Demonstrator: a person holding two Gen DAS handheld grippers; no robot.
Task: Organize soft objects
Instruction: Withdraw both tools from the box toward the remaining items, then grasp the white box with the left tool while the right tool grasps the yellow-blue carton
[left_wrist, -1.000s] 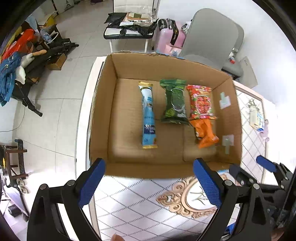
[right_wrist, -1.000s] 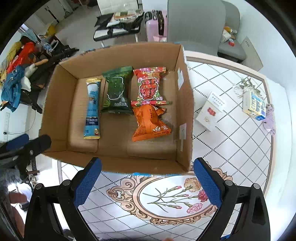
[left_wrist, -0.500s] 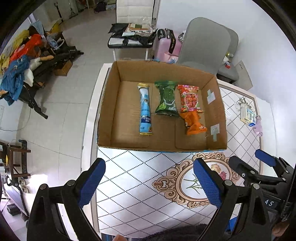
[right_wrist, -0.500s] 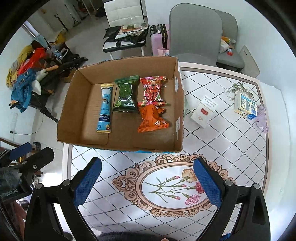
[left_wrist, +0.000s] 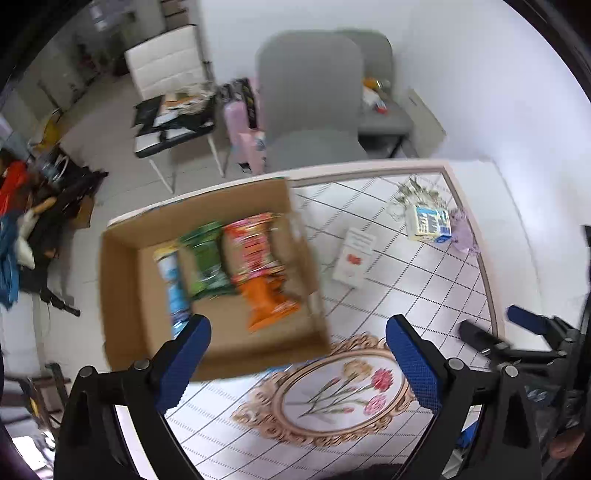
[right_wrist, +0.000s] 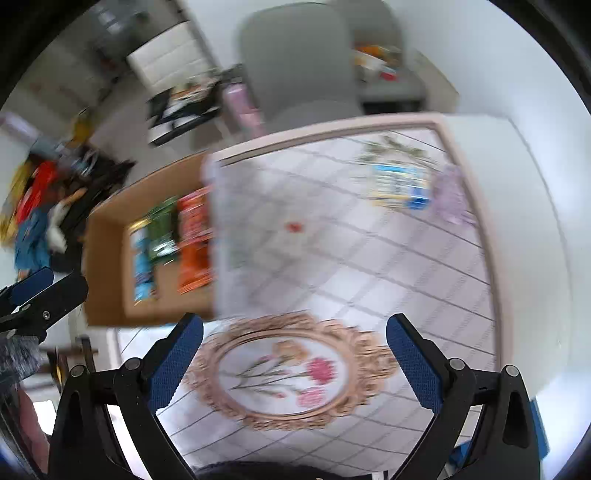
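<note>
A cardboard box (left_wrist: 122, 288) stands on the table's left part and holds several soft snack packs: a blue one (left_wrist: 173, 288), a green one (left_wrist: 205, 262), a red one (left_wrist: 253, 245) and an orange one (left_wrist: 267, 304). The box also shows, blurred, in the right wrist view (right_wrist: 103, 266). My left gripper (left_wrist: 297, 350) is open and empty, held high above the table's near side. My right gripper (right_wrist: 293, 354) is open and empty over the flower medallion (right_wrist: 288, 373). The right gripper's fingers (left_wrist: 524, 321) show at the right edge of the left wrist view.
A white card box (left_wrist: 354, 256), a small blue-and-white carton (left_wrist: 428, 223), keys (left_wrist: 417, 192) and a purple tuft (left_wrist: 463, 230) lie on the tiled tablecloth (left_wrist: 424, 288). Grey chairs (left_wrist: 310, 103) stand behind the table. Clutter lies on the floor at left.
Both grippers have pulled back, risen and swung right. The box has slid left in both views and more of the table's right side shows. Both stay open.
</note>
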